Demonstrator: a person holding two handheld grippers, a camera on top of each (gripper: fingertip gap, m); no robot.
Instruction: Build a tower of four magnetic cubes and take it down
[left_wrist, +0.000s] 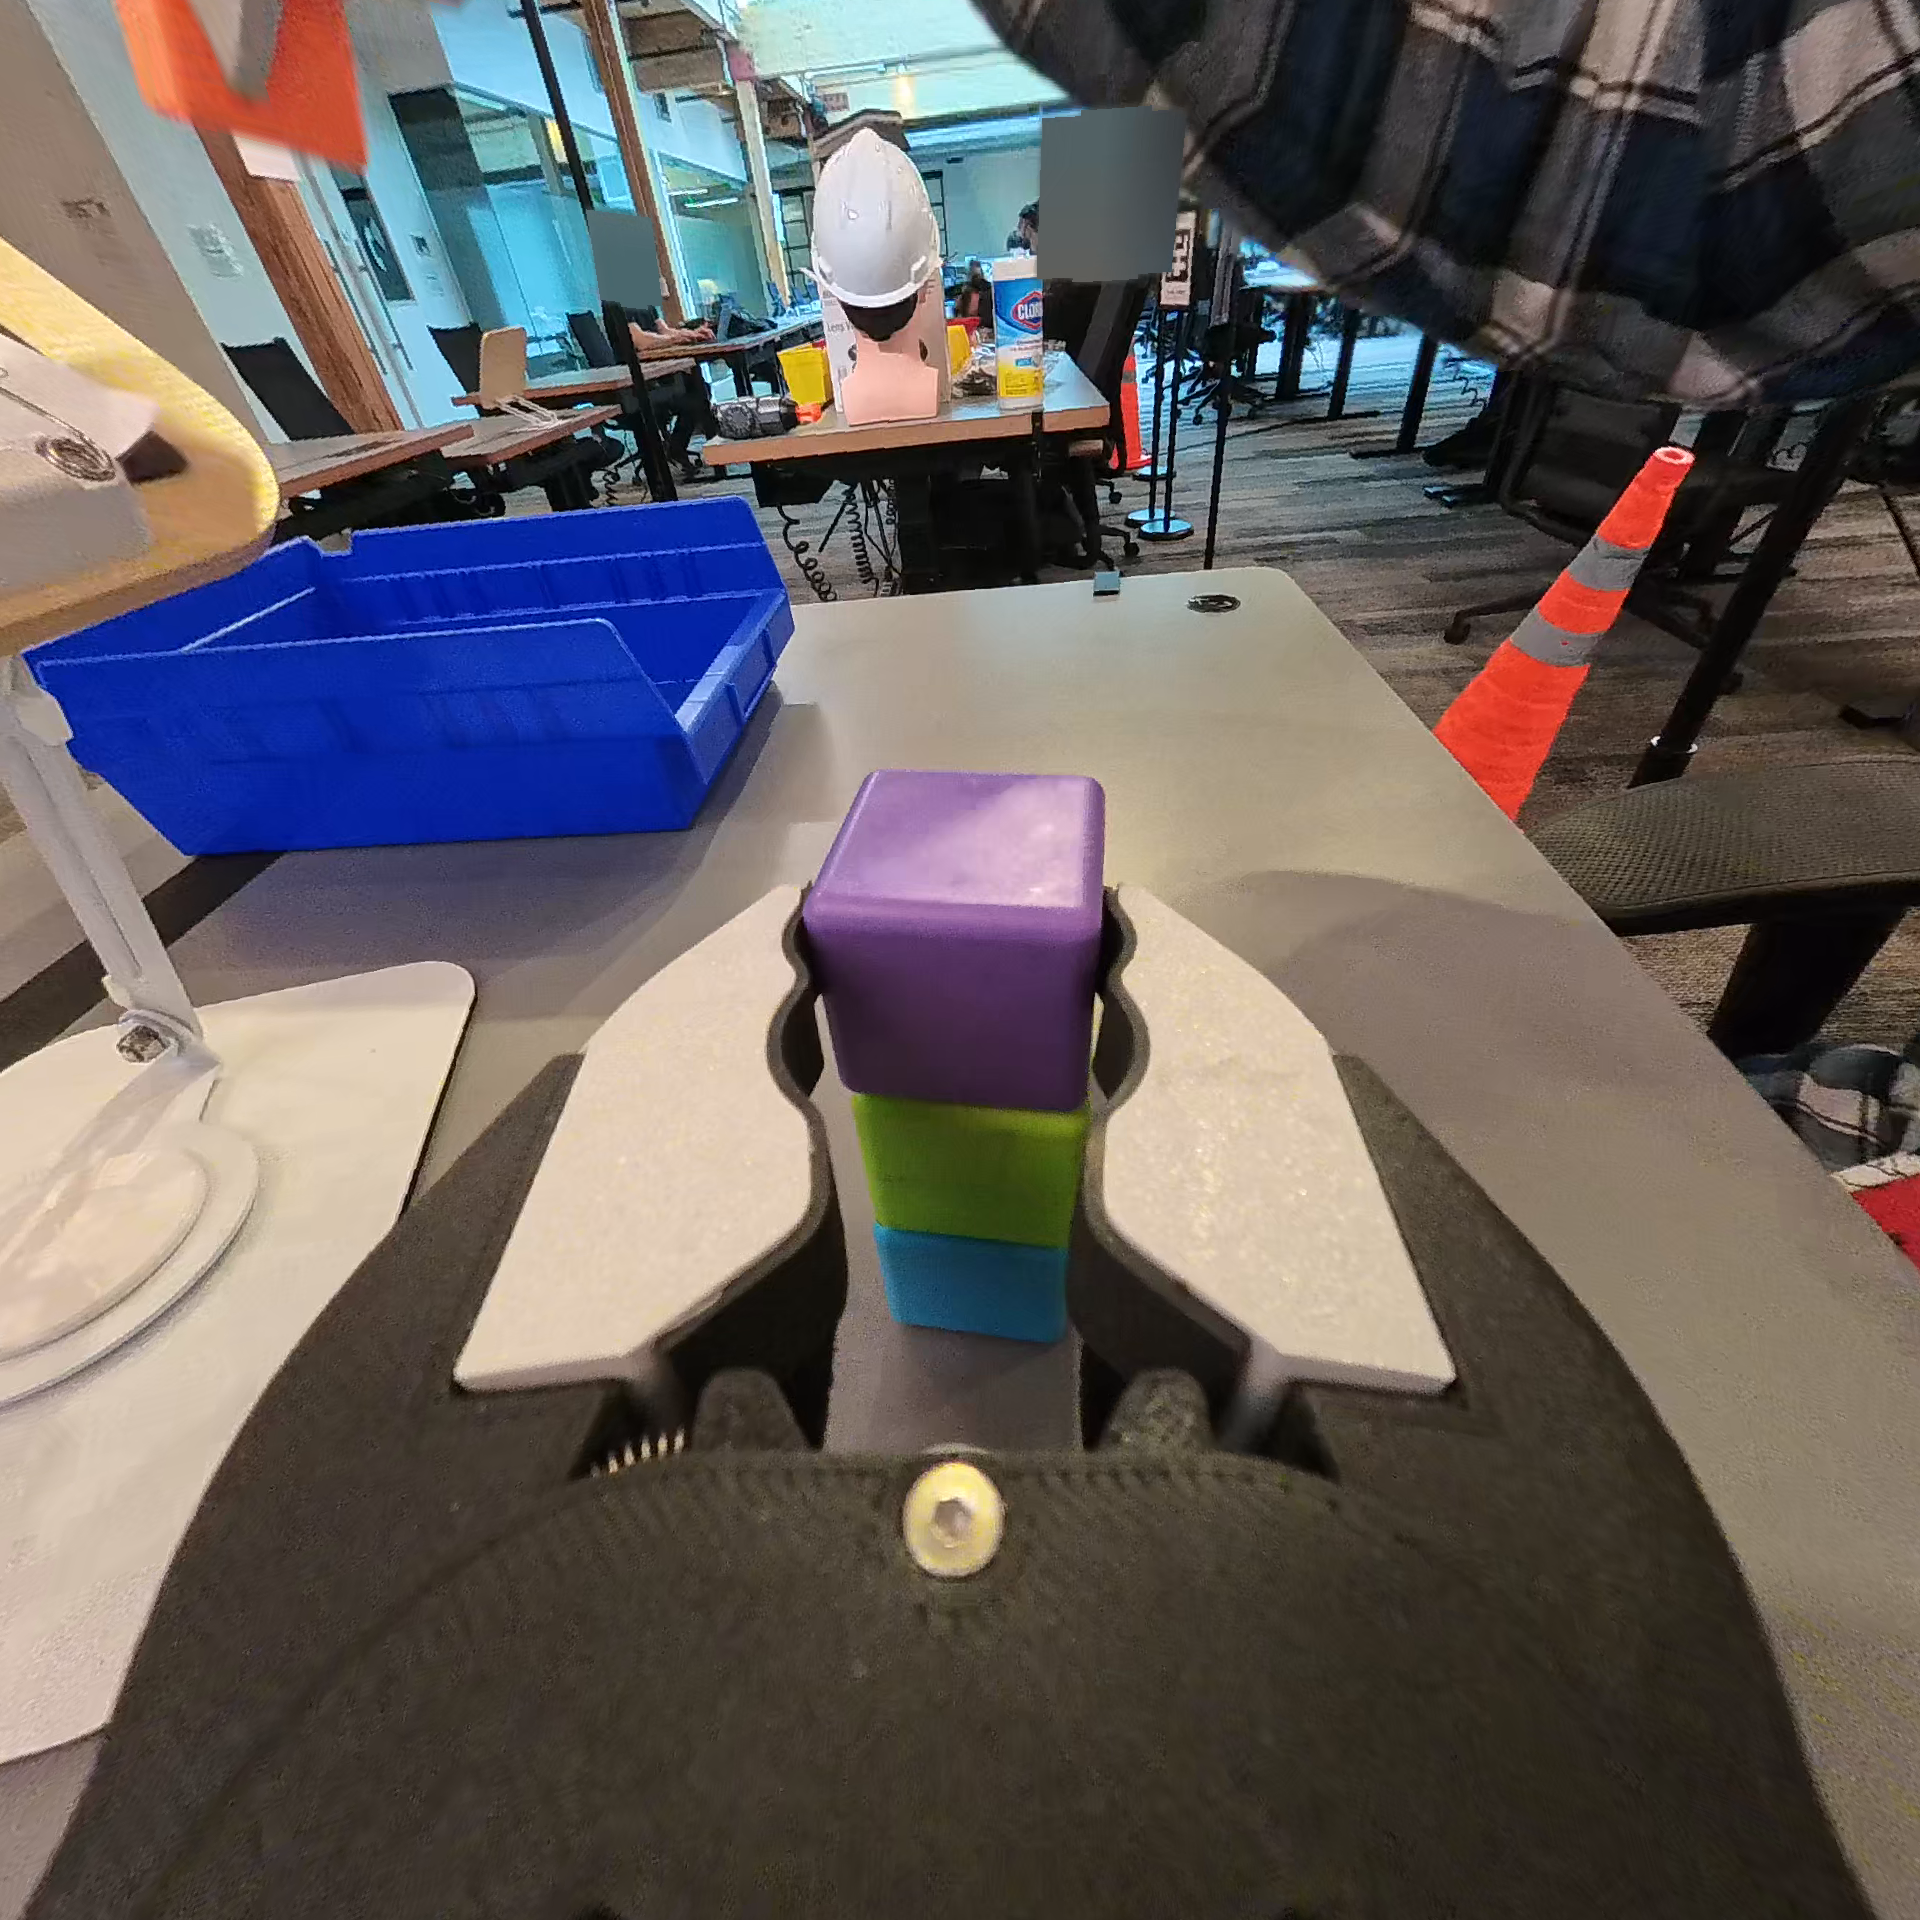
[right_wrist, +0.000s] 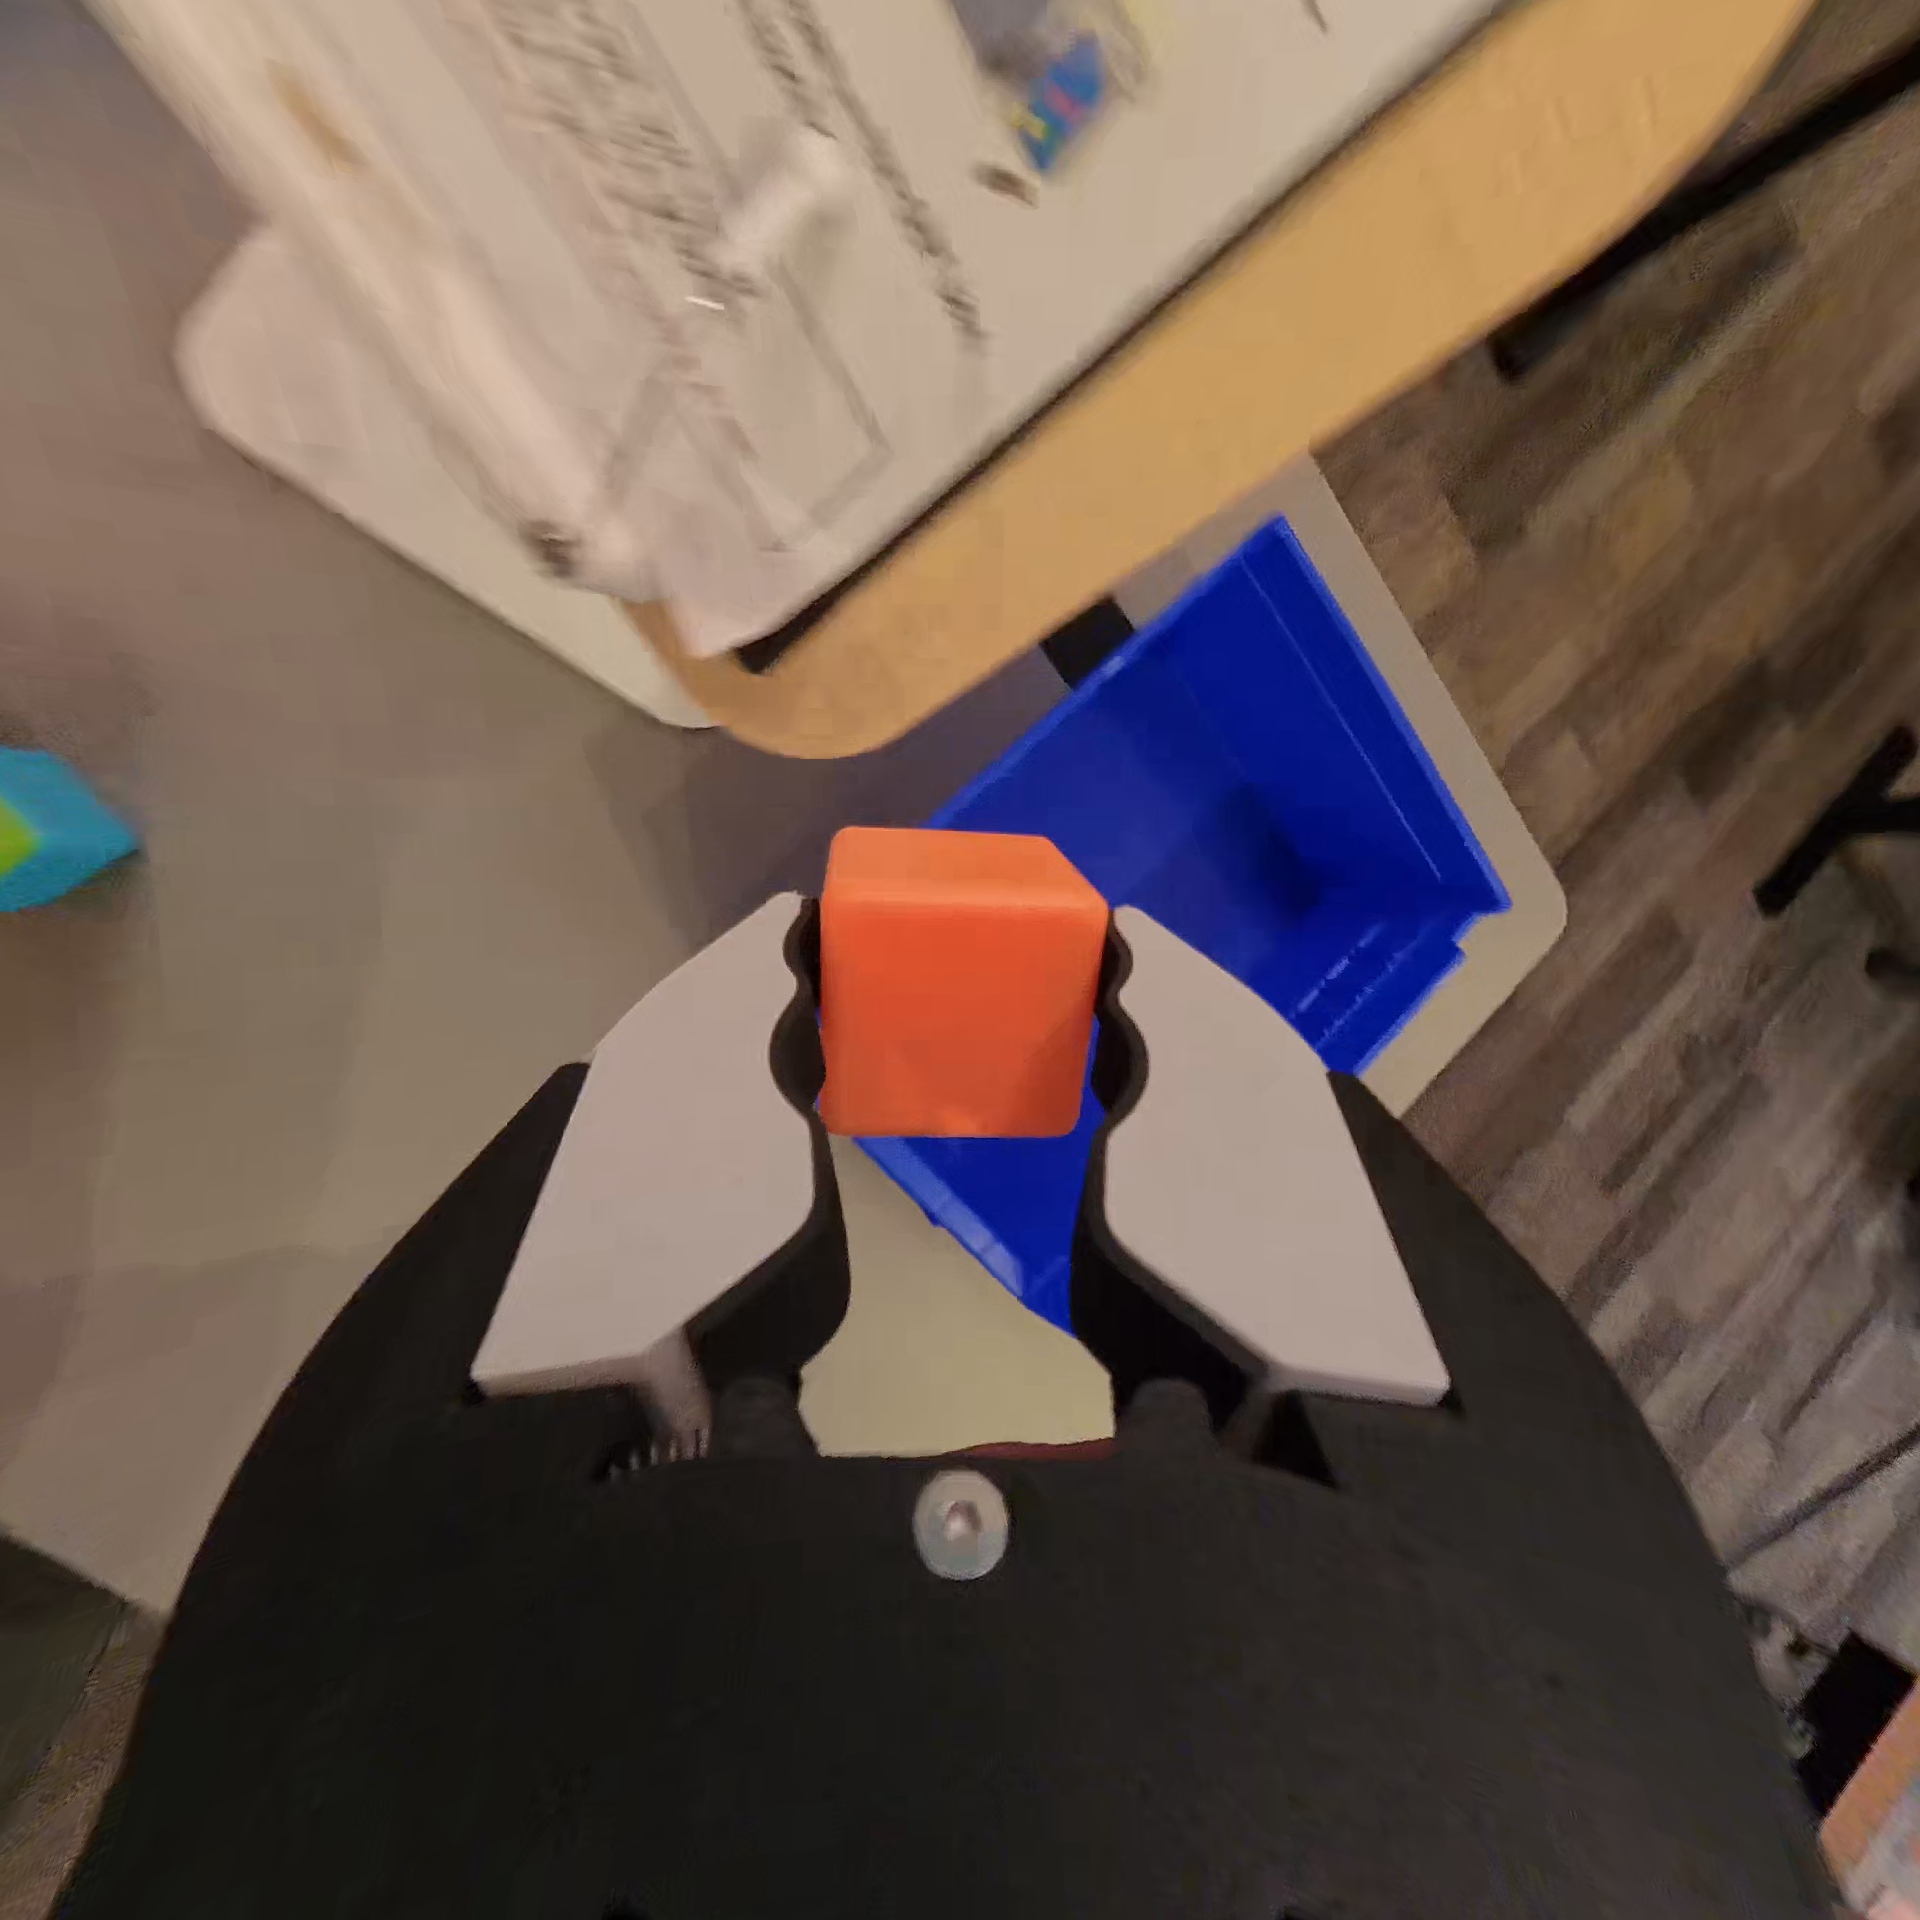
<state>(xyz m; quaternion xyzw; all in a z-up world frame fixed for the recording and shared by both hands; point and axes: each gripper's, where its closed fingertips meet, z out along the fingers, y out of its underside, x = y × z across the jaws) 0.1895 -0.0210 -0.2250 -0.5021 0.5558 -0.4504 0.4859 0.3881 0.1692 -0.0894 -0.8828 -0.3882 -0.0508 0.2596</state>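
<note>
A: Where does the stack stand?

B: On the grey table (left_wrist: 1299, 748), three high: purple cube (left_wrist: 954, 935) on top, green cube (left_wrist: 971, 1174) under it, blue cube (left_wrist: 975, 1286) at the bottom. The left gripper (left_wrist: 954, 977) is clamped on the purple cube, one finger flat against each side face.

A: And the fourth cube?

B: The orange cube (right_wrist: 956, 982) is pinched in the right gripper (right_wrist: 956, 997), held in the air above the blue bin (right_wrist: 1299, 810). In the left wrist view an orange corner shows at the top left, high above the table.

A: What room is there around the stack?

B: To its far left sits the blue bin (left_wrist: 416, 686), well apart from the cubes. On the near left lies a white stand base (left_wrist: 312, 1091) with a slanted post, near the left finger but not touching it. To the right and beyond the stack the tabletop is bare up to its rounded far edge.

A: Past the edges?

B: An orange traffic cone (left_wrist: 1558, 634) stands on the floor off the far right corner, and a black mesh chair (left_wrist: 1745, 842) sits just beside the right edge. A plaid sleeve (left_wrist: 1558, 177) crosses overhead at the upper right. In the right wrist view a tan-edged board (right_wrist: 1195, 416) hangs over the bin's left end; that picture is blurred.
</note>
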